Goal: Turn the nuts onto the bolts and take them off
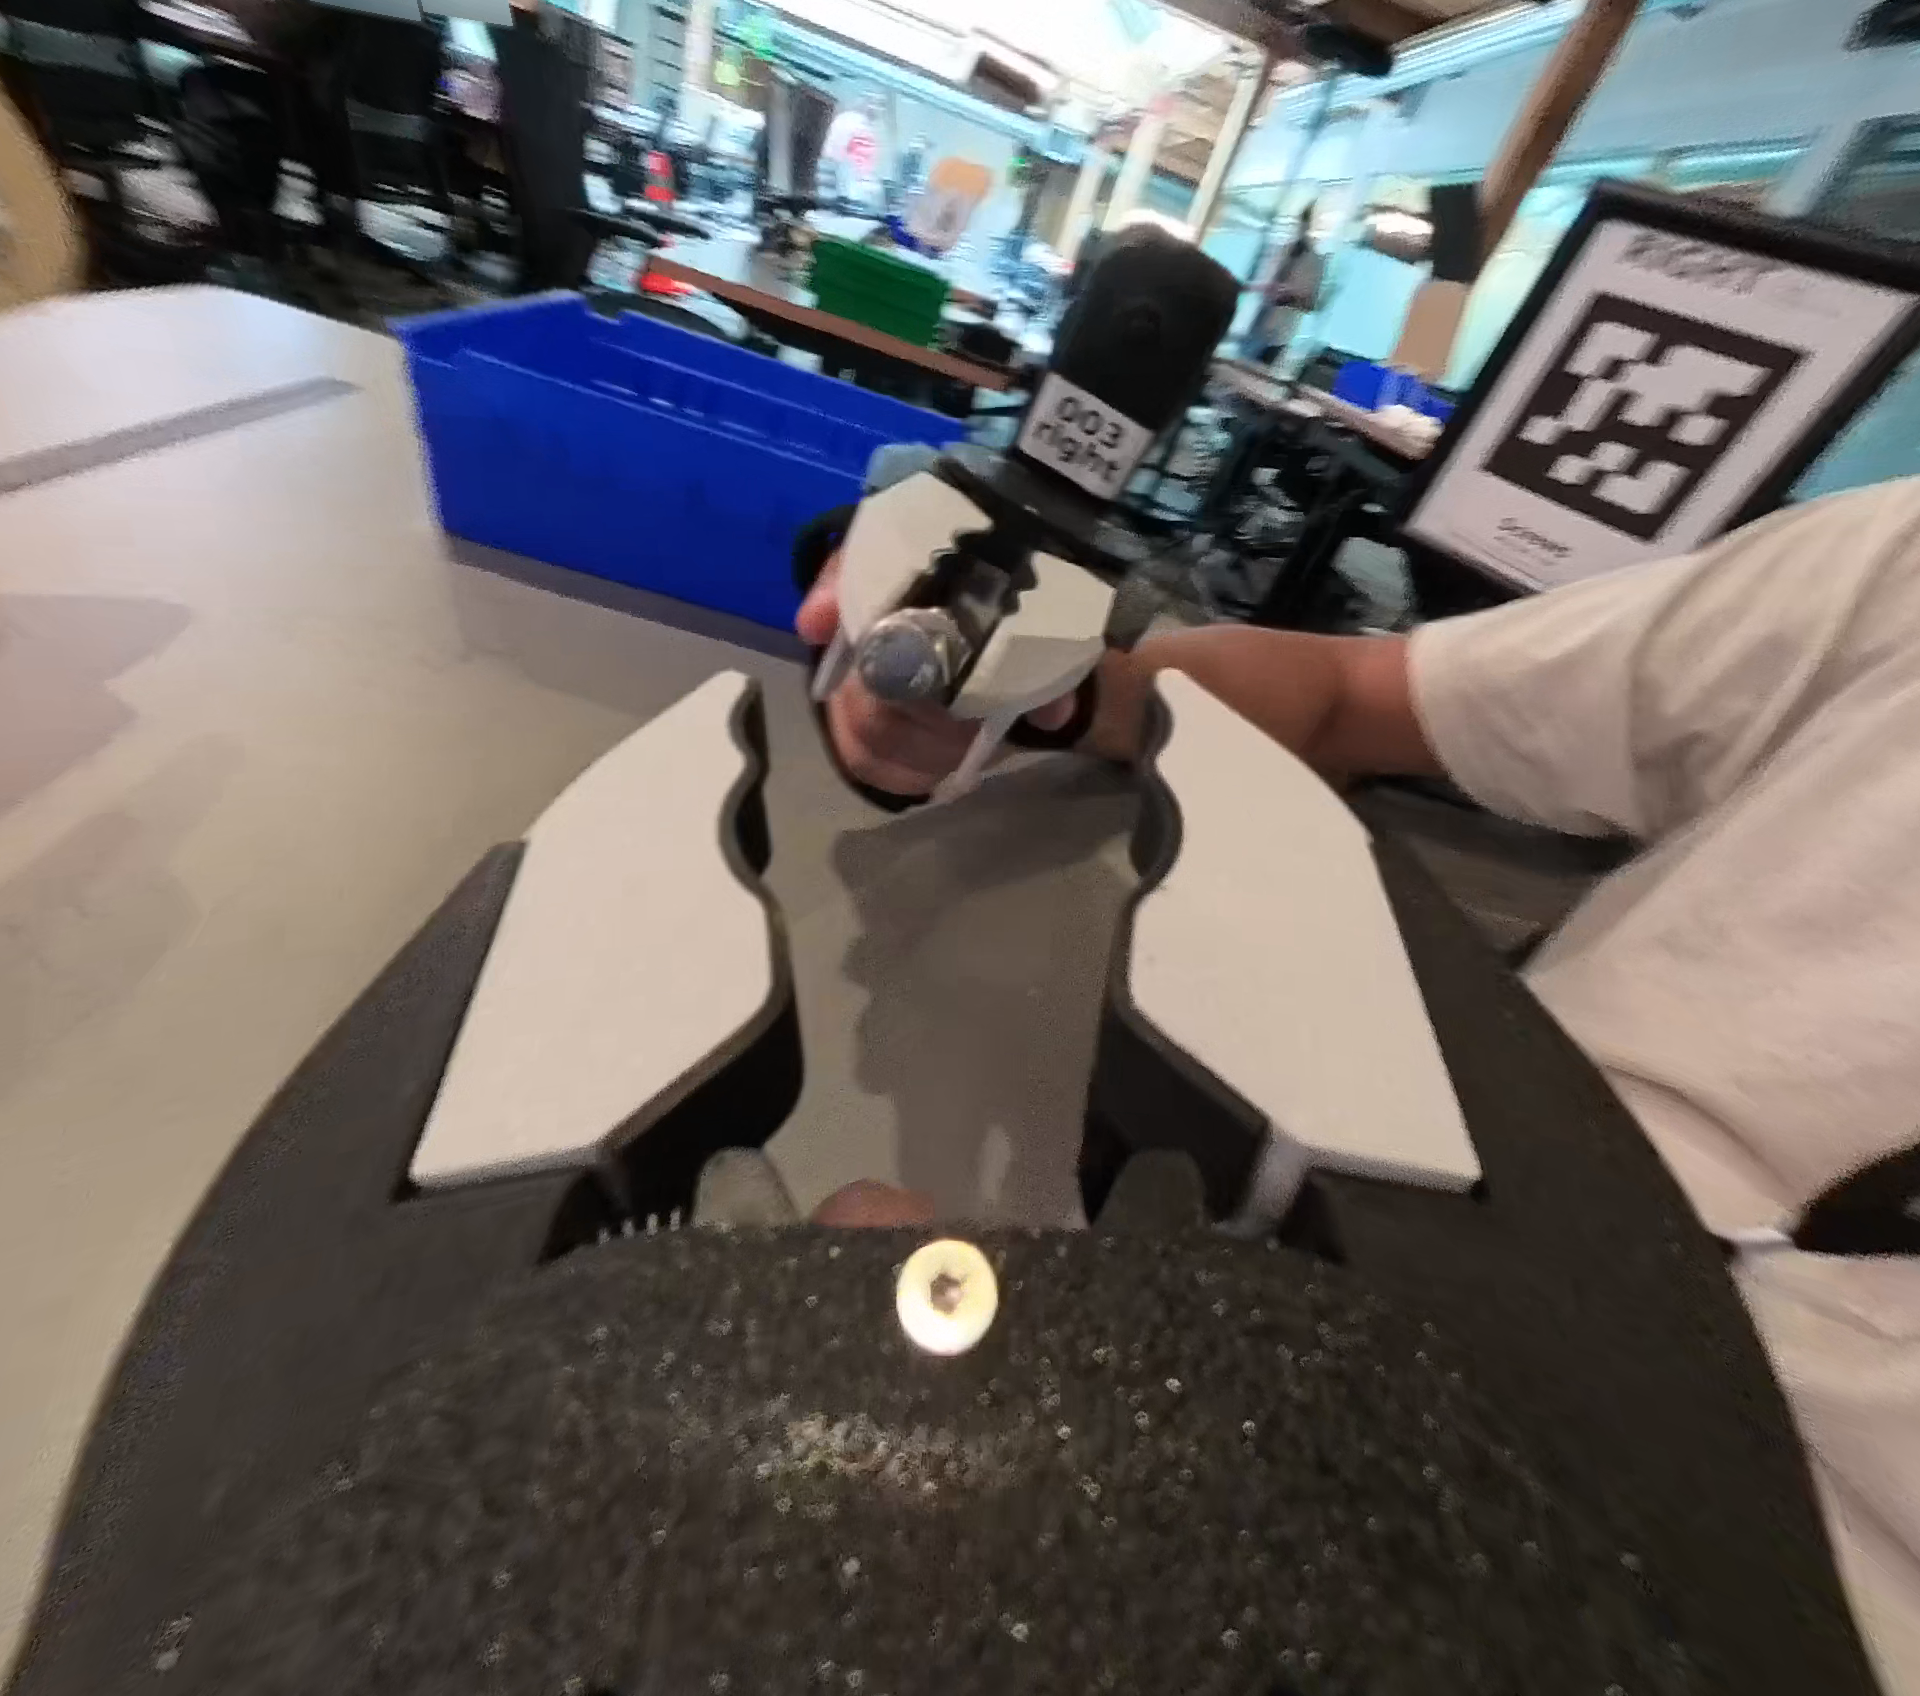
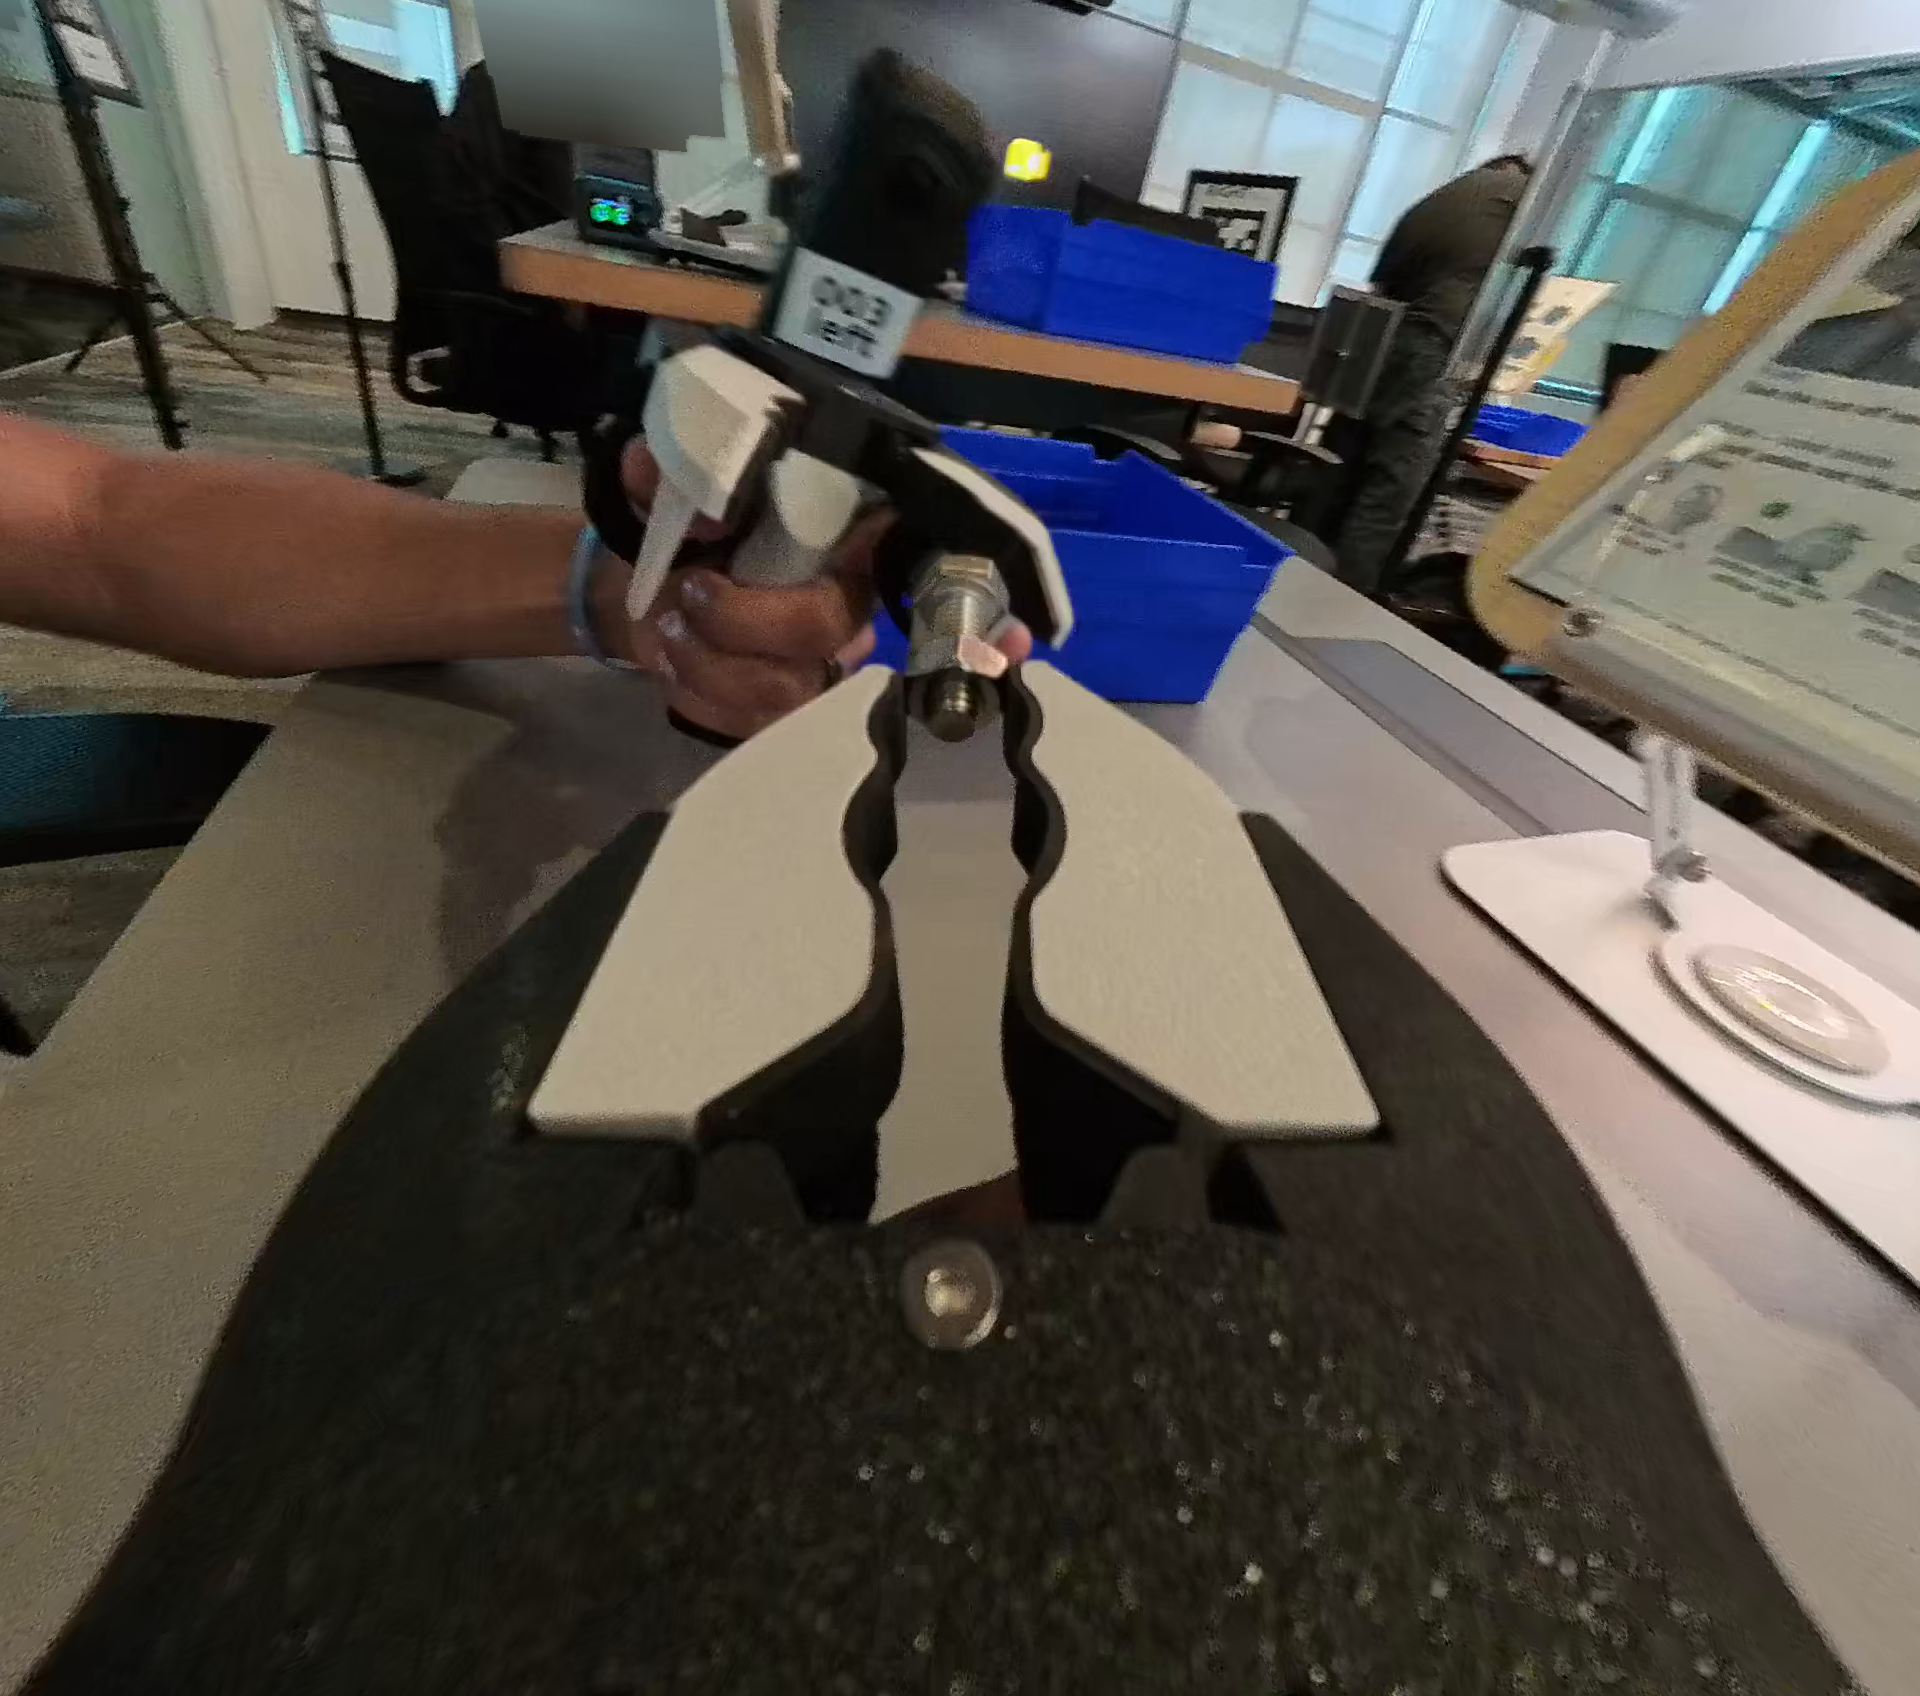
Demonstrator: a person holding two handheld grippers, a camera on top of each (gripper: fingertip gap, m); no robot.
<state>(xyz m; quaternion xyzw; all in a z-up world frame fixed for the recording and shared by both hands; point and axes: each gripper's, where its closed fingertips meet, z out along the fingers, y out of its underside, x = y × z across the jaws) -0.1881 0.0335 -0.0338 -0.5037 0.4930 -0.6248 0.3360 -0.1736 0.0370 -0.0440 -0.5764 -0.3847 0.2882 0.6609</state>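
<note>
blue plastic bin (image 2: 1122,597) on grey table (image 2: 1403,711), rectangular, ribbed walls; contents not visible. more blue bins (image 2: 1122,285) on far wooden desk.

right gripper (image 2: 951,716): white flat fingers with wavy black inner edges, clenched on threaded steel bolt (image 2: 951,659) at fingertips, held above table. hex nut (image 2: 951,581) on bolt's far part.

left gripper (image 1: 951,711): fingers spread wide, released, nothing between them. in left wrist view, bolt's rounded metal end (image 1: 902,659) faces camera.

framed black-and-white marker sign (image 1: 1642,420) beside table.
</note>
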